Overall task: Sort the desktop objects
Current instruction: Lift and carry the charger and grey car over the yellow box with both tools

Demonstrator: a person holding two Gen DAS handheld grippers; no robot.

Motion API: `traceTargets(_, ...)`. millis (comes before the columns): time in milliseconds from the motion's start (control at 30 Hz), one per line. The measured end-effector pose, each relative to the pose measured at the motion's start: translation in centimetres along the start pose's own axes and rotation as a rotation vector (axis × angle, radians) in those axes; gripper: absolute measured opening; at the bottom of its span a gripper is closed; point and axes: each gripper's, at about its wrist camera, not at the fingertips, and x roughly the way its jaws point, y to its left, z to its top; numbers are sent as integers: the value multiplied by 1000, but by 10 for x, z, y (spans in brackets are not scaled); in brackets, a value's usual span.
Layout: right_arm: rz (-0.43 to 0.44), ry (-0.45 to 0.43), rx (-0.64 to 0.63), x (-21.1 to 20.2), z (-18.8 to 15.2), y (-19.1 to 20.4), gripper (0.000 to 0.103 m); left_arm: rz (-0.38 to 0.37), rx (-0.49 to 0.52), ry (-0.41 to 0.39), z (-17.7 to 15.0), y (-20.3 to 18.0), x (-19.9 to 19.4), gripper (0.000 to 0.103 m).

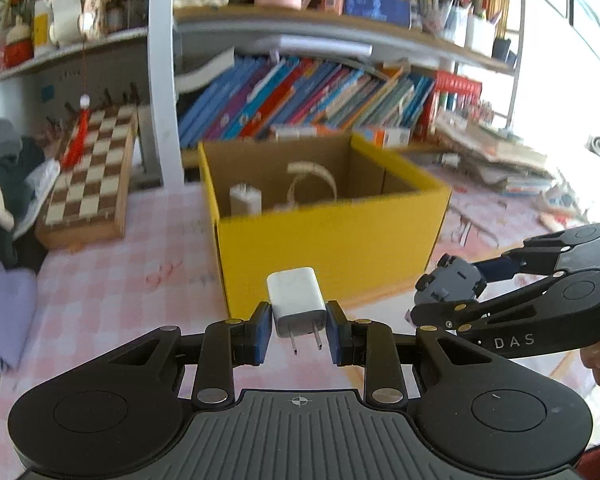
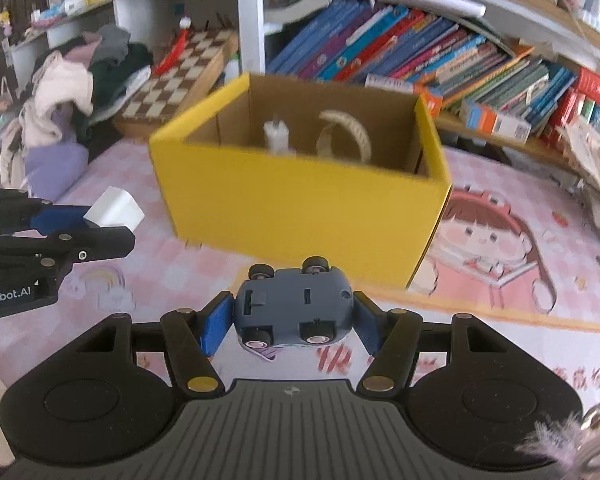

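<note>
Gripping one white charger (image 1: 297, 297) in left jaws, one toy car (image 2: 294, 304) in right

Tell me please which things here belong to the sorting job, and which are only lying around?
Part of the job:
- white charger, held in the left gripper
- toy car, held upside down in the right gripper
- yellow box, with another charger and a beige band inside

Just lying about:
- chessboard
- books on the shelf
- pile of clothes
</note>
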Motion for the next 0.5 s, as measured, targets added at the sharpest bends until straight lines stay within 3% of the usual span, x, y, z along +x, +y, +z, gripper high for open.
traceTargets(300, -21, -113, -58, -17, 47, -11, 61, -36, 30, -136, 51, 0, 4, 27)
traceTargets(500, -42, -168, -98, -11, 81, -20, 61, -30, 79, -176, 77, 2, 21, 27)
